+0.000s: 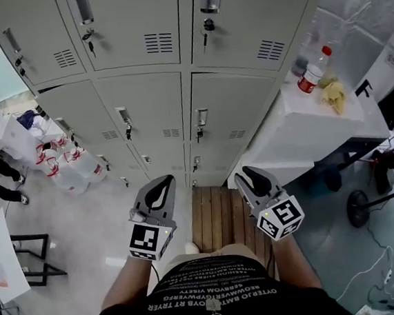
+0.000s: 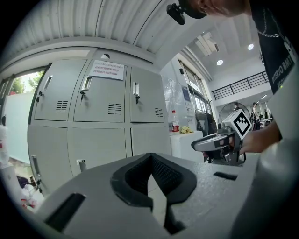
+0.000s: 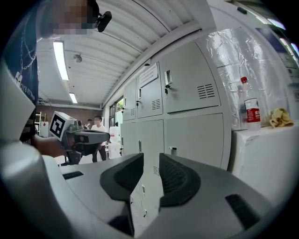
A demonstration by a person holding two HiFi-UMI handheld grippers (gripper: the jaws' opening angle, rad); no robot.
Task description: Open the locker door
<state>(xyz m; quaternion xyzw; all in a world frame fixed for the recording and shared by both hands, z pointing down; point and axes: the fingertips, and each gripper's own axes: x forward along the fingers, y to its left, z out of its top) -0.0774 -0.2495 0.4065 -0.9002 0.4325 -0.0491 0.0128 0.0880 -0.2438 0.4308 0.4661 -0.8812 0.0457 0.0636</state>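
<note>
Grey lockers (image 1: 143, 103) fill the wall ahead in the head view, doors shut; my left hand-held gripper (image 1: 165, 182) and right hand-held gripper (image 1: 247, 174) hover well apart from them. Left gripper view: jaws pressed together, empty. Right gripper view: jaws spread, nothing between, lockers beyond.

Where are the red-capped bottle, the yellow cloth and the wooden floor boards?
red-capped bottle (image 1: 313, 71), head view, on its clear body.
yellow cloth (image 1: 334, 94), head view, on its crumpled middle.
wooden floor boards (image 1: 216, 217), head view, on a bare middle slat.
</note>
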